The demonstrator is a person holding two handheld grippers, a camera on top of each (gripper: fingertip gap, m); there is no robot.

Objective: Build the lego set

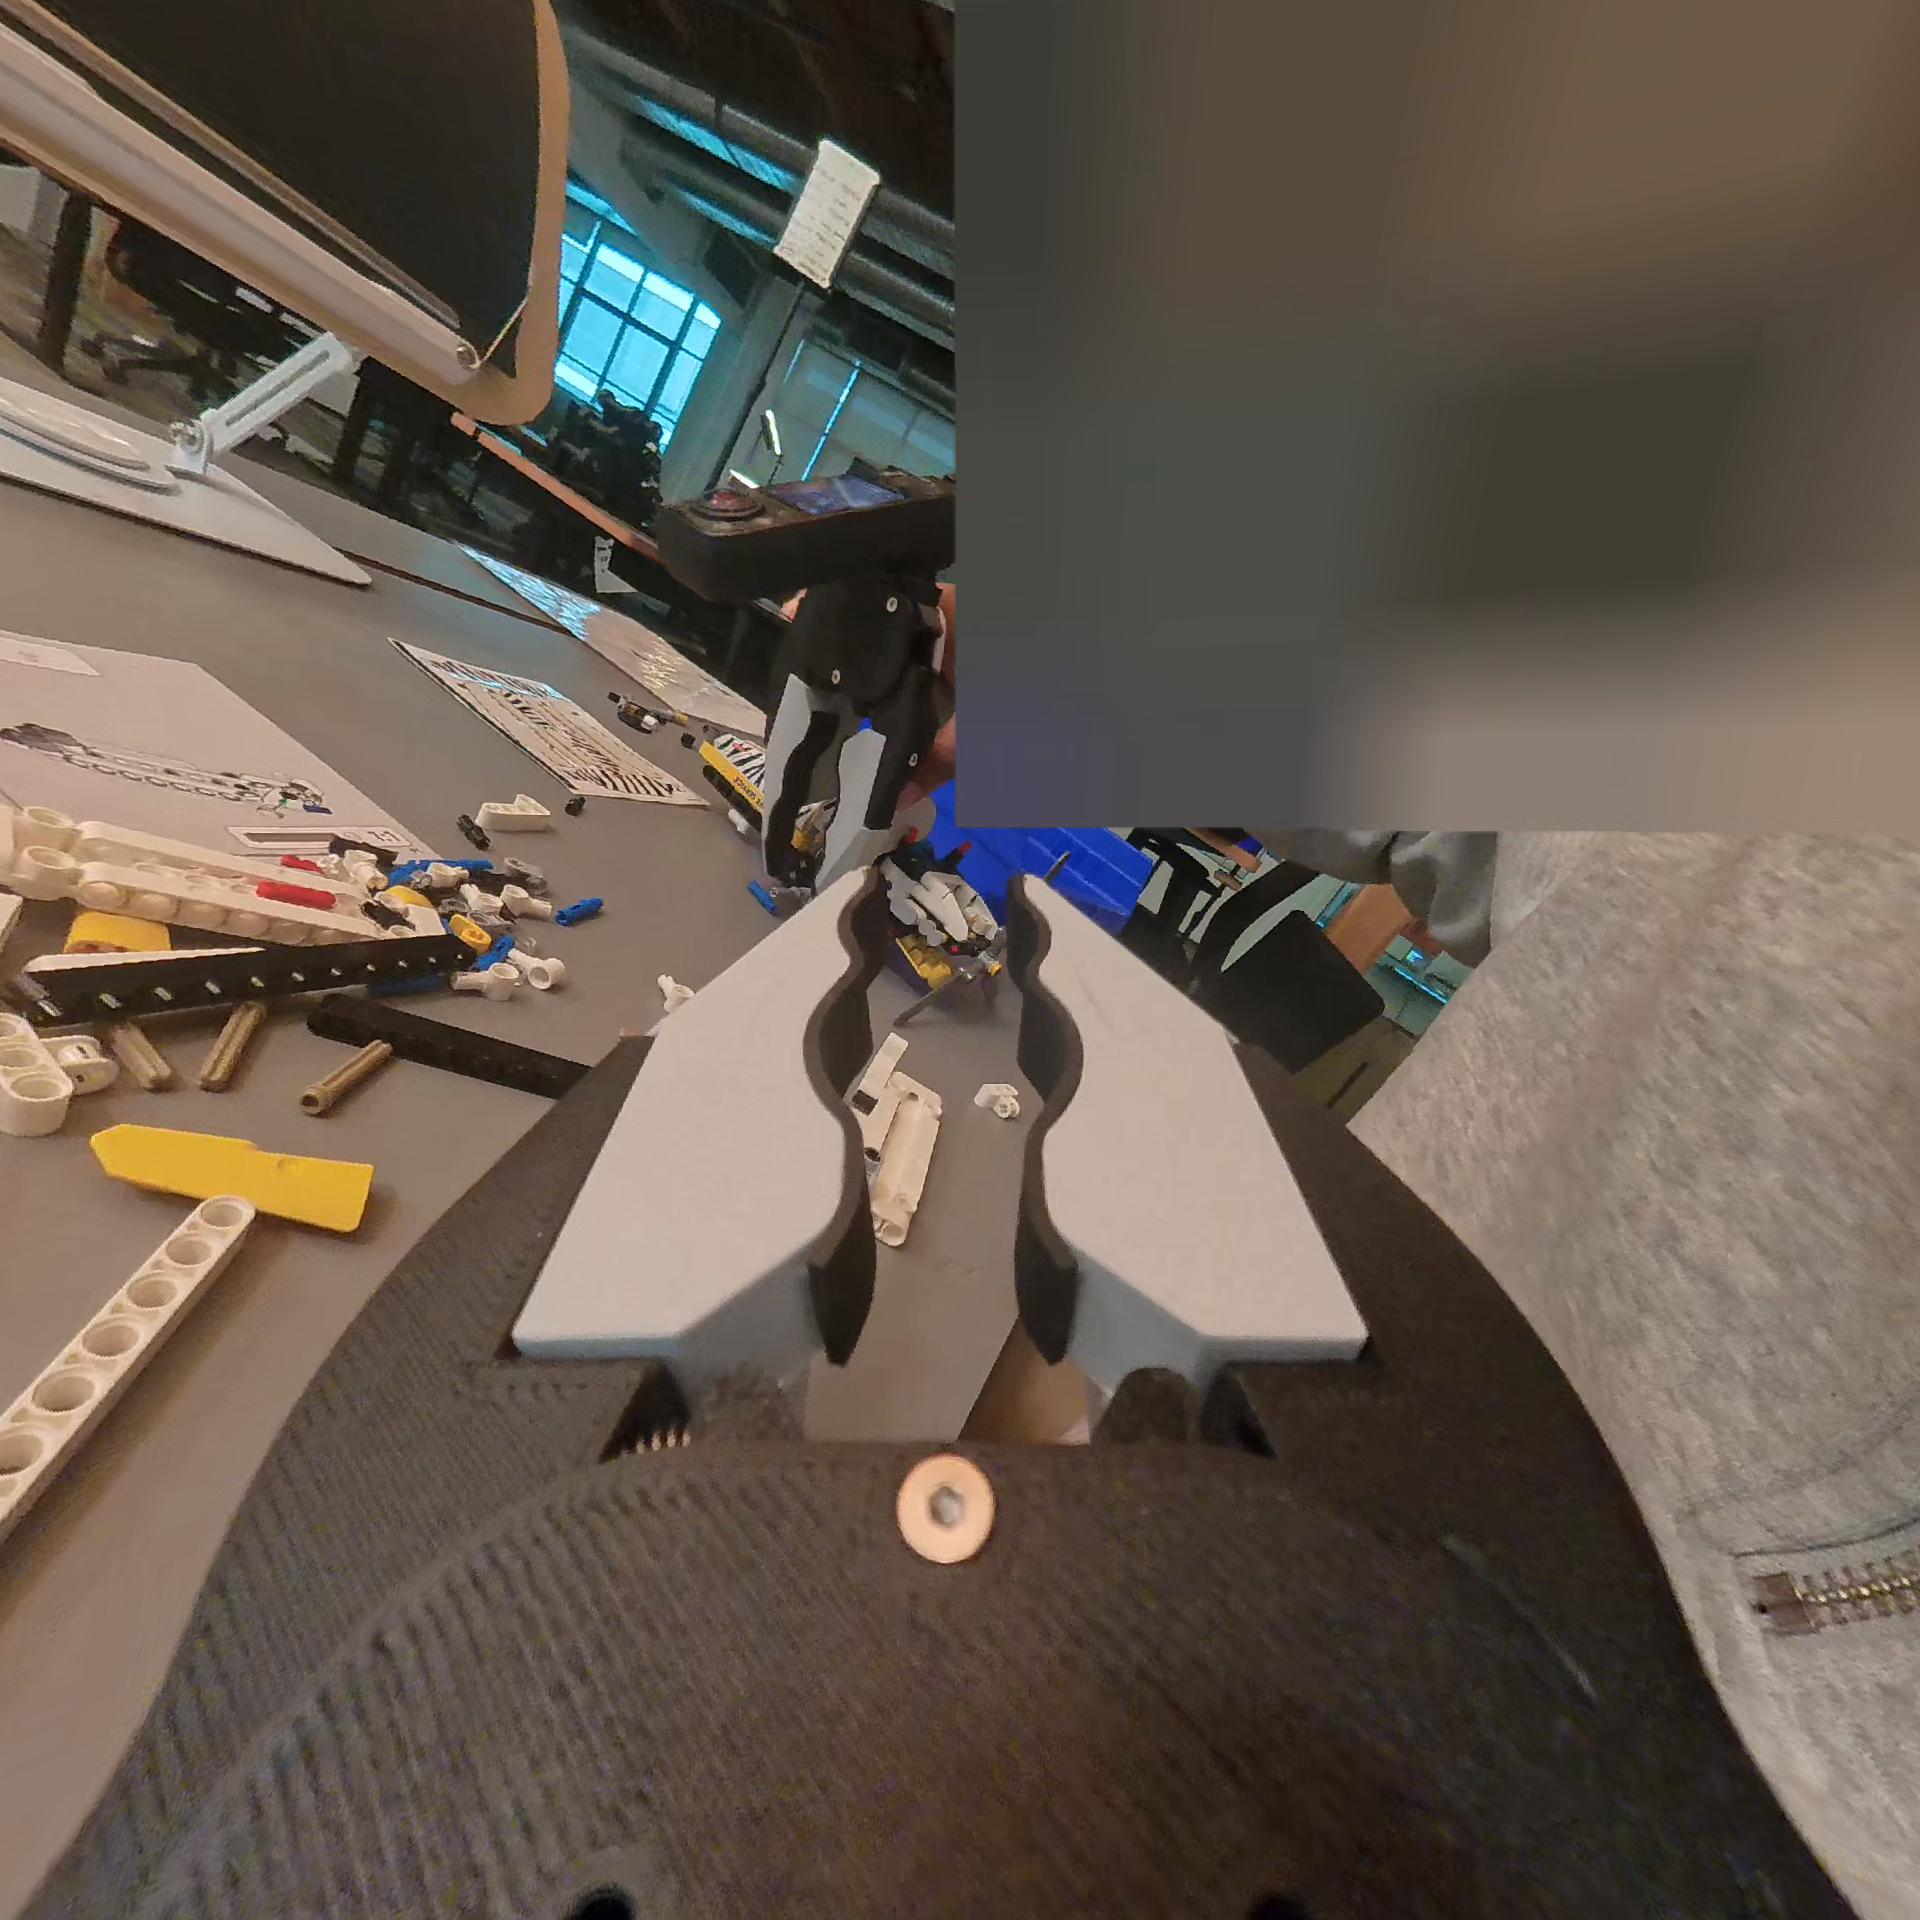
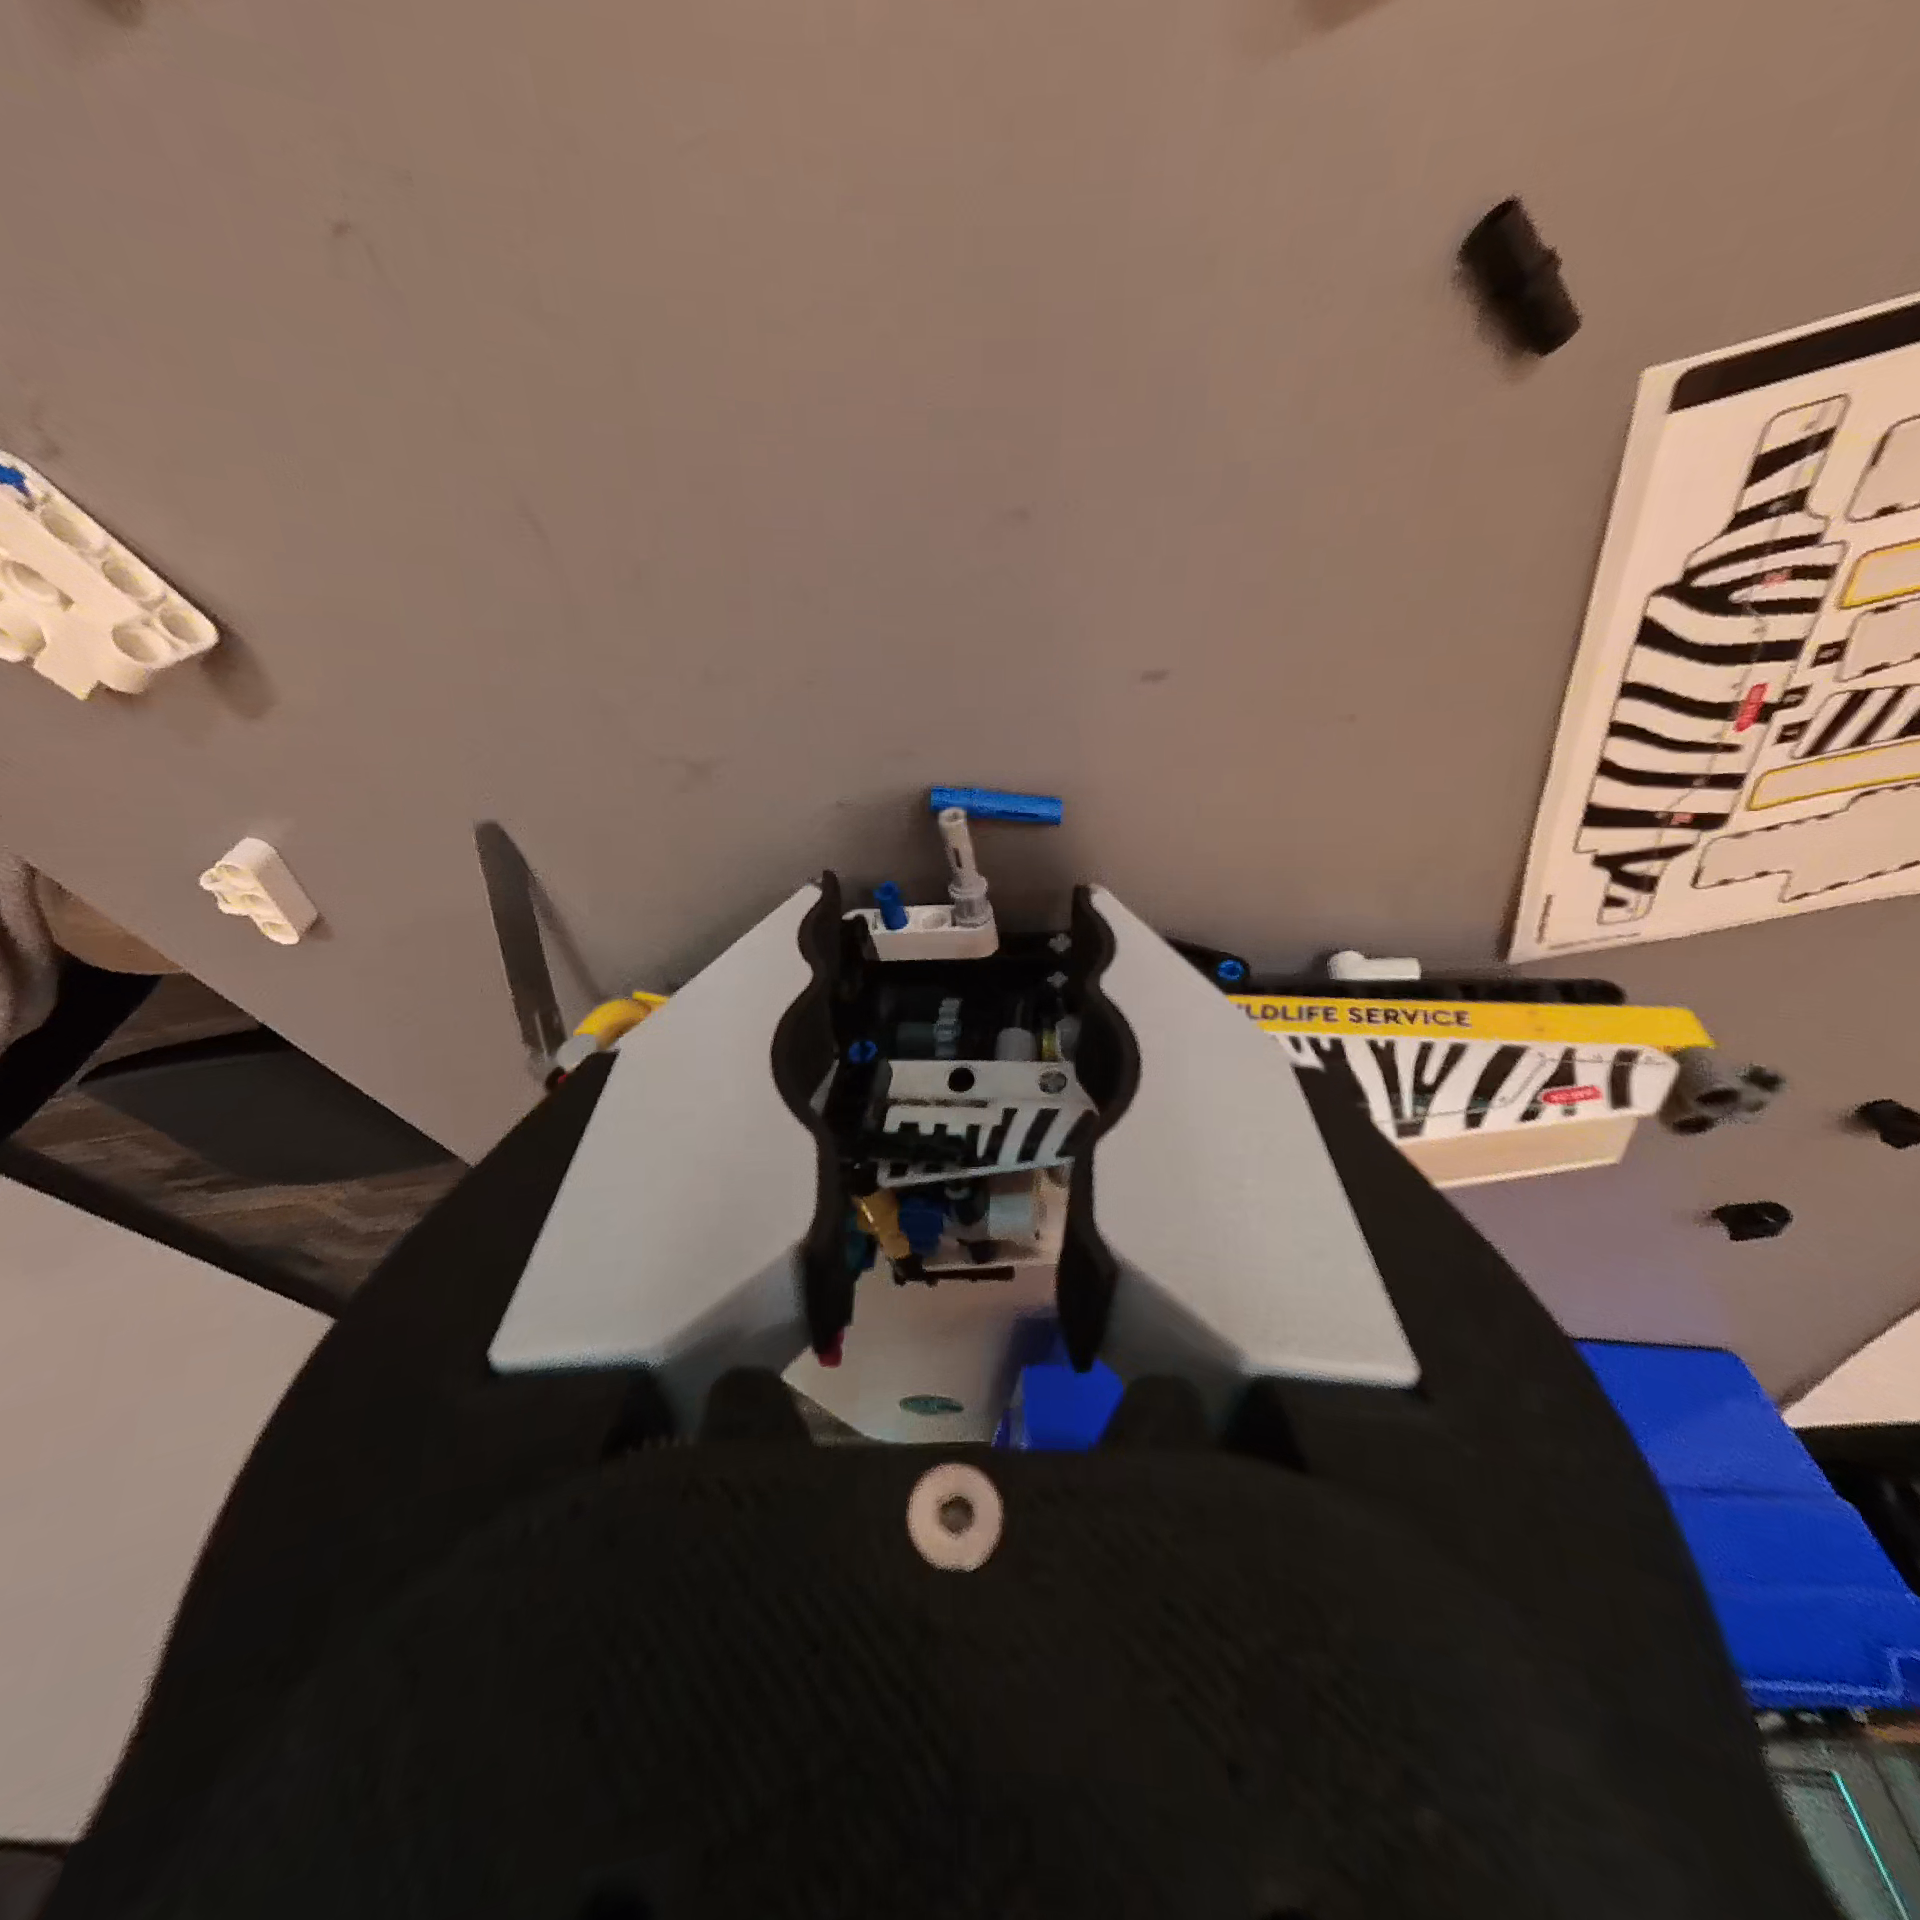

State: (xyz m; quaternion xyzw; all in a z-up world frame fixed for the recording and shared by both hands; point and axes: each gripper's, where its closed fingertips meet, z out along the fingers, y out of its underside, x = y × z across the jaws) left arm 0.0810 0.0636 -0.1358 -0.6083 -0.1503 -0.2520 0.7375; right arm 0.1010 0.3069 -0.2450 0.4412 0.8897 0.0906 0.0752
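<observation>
The right tool (image 2: 956,1122) is clamped on the lego model (image 2: 966,1122), both wavy black pads pressed against the sides of its black-and-white striped body. A white beam at the top of the model carries a small blue pin and a grey axle (image 2: 961,862) that points up toward a loose blue pin (image 2: 995,805) on the grey desk (image 2: 831,416). Behind the right finger, the model's long yellow and striped side panel (image 2: 1475,1081) runs off to the right; it bears printed lettering, partly covered by the finger. The lower innards of the model are a jumble of small yellow, blue and black parts, hard to sort out.

Toward the desk's right edge lies a sticker sheet (image 2: 1745,665) with zebra-striped shapes, cut off by the frame. A white frame piece (image 2: 94,592) is blurred and cropped at the left, and a small white beam (image 2: 258,890) sits nearer.

Over in the left wrist view, the left tool (image 1: 940,1049) hangs open above the desk with nothing between its pads; a short white assembly (image 1: 899,1143) lies on the desk in the gap. To the left sits a spread of loose parts (image 1: 312,935): white and black beams, a yellow panel (image 1: 239,1174), tan axles. An instruction sheet (image 1: 156,727) lies behind them, its print too small to make out. A large blurred patch covers the upper right.
</observation>
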